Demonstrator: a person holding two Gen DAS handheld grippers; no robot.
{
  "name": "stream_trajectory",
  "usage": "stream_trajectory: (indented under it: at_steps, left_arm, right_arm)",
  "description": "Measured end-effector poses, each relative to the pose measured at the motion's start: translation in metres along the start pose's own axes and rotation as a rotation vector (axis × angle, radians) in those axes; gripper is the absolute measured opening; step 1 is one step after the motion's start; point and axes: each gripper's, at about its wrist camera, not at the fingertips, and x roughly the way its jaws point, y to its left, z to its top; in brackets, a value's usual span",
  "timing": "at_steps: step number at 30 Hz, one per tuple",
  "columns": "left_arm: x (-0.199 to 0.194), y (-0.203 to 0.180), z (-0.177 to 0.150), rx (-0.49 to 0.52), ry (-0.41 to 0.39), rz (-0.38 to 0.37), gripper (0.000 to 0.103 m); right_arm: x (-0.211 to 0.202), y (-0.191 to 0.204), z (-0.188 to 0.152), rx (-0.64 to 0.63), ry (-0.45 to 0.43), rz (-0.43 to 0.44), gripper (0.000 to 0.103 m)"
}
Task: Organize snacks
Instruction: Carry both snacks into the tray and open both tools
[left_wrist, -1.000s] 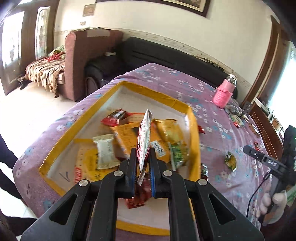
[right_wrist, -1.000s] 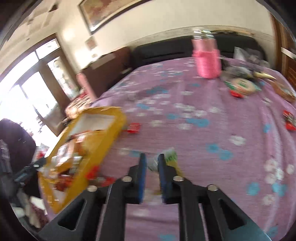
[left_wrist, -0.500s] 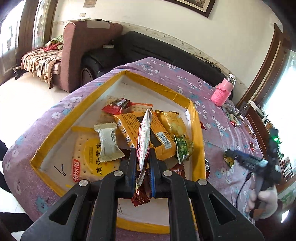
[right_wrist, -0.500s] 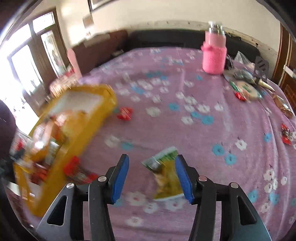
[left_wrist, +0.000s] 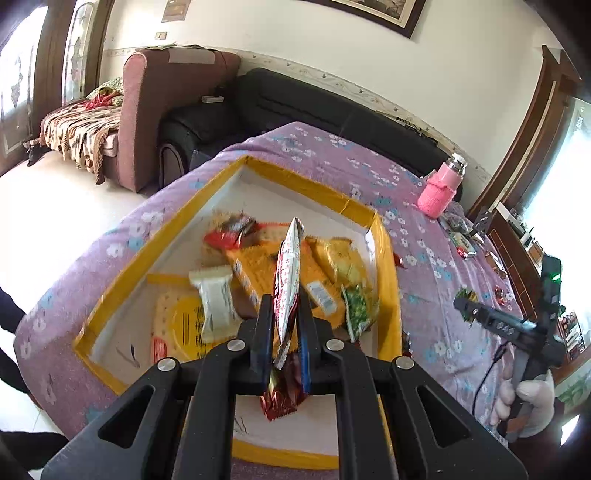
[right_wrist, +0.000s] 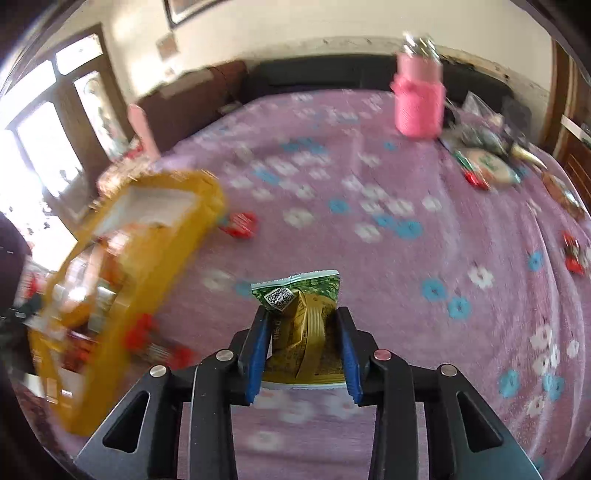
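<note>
- Left gripper (left_wrist: 284, 343): jaws clenched on a red-white packet (left_wrist: 288, 284), held upright above the box (left_wrist: 386, 266).
- Right gripper (right_wrist: 303, 347): jaws have just been closing around a green packet (right_wrist: 306, 317) lying on the table (right_wrist: 406, 258); contact unclear.
- Several snacks are boxed; others remain scattered beyond the jaws.

Purple floral tablecloth (left_wrist: 325, 155) covers table. Pink knit-sleeved bottle with silver cap (left_wrist: 441, 186) upright at far edge. Black leather sofa (left_wrist: 295, 107) behind table, maroon armchair (left_wrist: 155, 110) beside it. Dark-framed picture (left_wrist: 369, 13) on cream wall.
</note>
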Motion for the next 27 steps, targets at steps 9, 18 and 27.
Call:
stream_trajectory:
  at_steps: [9,18,27]
  left_arm:
    - [0.027,-0.006,0.067,0.062,0.033,0.026,0.009]
    - [0.105,0.02,0.08,-0.011,0.183,0.053,0.009]
    - [0.111,0.026,0.081,-0.052,0.184,0.026,0.022]
  right_arm:
    - [0.003,0.113,0.065,-0.121,0.009,0.244,0.036]
    - [0.085,0.156,0.078,-0.106,0.105,0.239,0.035]
    - [0.105,0.151,0.087,-0.044,0.091,0.235,0.045]
